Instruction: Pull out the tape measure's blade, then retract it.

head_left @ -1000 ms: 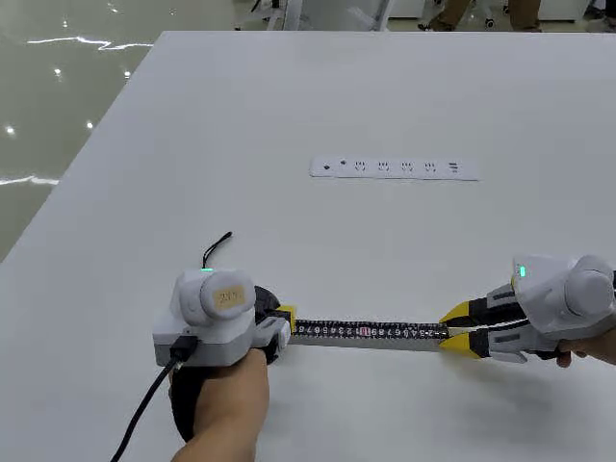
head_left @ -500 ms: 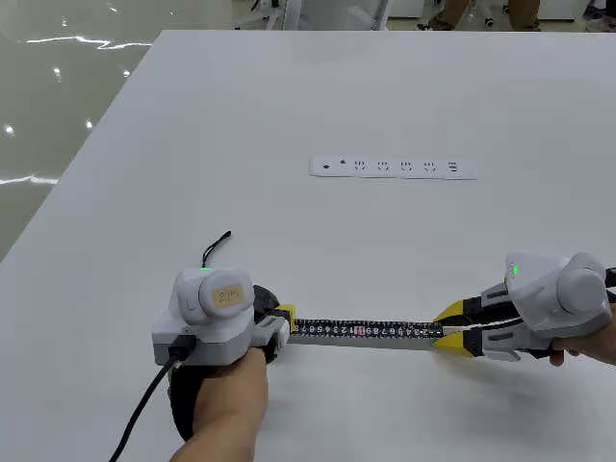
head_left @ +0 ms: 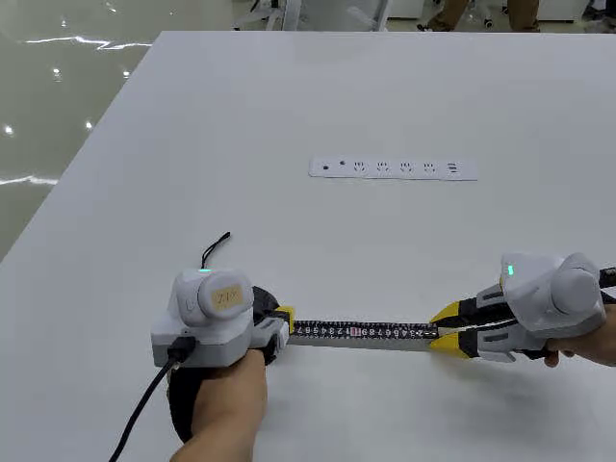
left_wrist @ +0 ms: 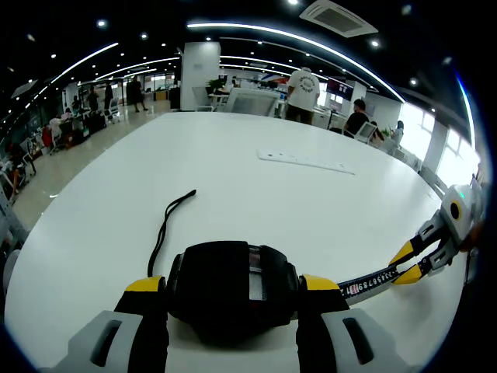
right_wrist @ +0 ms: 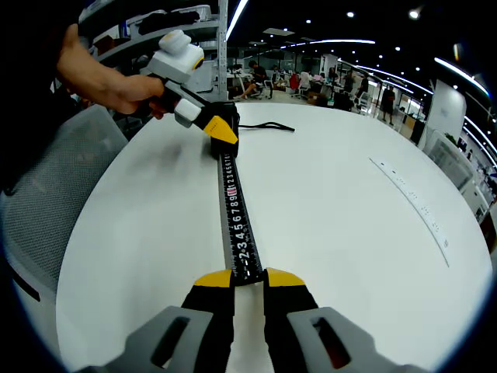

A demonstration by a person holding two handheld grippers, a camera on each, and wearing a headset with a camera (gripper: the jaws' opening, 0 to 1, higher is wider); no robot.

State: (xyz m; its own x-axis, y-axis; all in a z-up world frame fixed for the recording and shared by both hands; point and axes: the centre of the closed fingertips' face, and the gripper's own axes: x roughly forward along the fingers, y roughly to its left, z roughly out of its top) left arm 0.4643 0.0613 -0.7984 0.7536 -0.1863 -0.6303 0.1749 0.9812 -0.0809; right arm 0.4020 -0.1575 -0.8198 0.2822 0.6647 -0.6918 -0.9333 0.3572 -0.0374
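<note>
Shortened since a second ago, the blade is being returned; the tape measure case is clamped on the table by the left gripper; the blade's tip is pinched by the right gripper, brought nearer; a slow, straight feed is judged best.

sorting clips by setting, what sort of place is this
Probably an open-plan office or lab: a large white table with a power strip, ceiling strip lights, and people in the background.
</note>
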